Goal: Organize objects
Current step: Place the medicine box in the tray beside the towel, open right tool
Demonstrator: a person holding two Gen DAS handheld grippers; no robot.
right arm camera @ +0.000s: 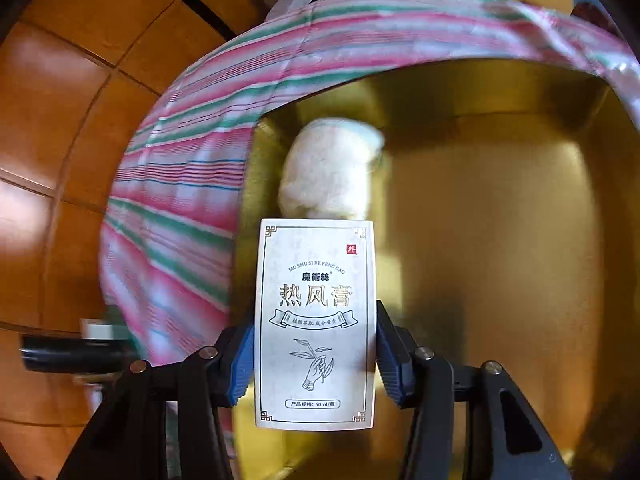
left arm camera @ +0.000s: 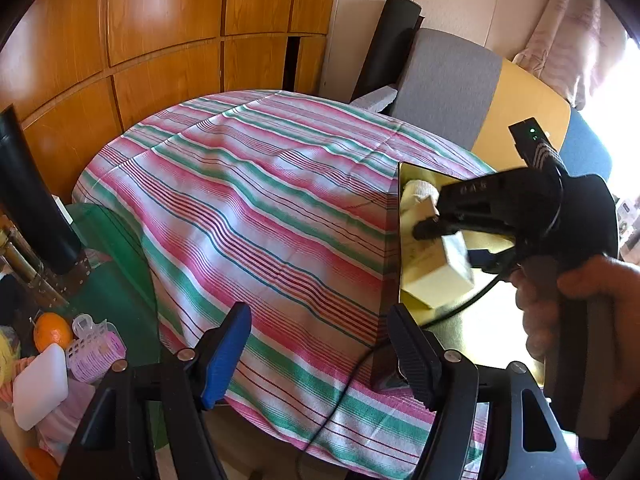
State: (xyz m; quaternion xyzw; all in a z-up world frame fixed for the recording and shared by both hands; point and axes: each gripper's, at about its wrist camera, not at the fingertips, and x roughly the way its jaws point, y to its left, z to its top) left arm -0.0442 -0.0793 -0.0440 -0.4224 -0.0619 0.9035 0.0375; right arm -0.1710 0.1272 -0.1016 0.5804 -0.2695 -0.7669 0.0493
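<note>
**Carton held over the gold box**

The left gripper [left arm camera: 320, 356] hangs with its 2 fingers apart and nothing between them, above the striped cloth [left arm camera: 248, 200]. To its right, the right gripper [right arm camera: 316, 364] is clamped on a white carton [right arm camera: 316, 320], held over the open gold box [right arm camera: 500, 240]. A pale rolled cloth [right arm camera: 332, 168] lies inside the box, beyond the carton.
</note>
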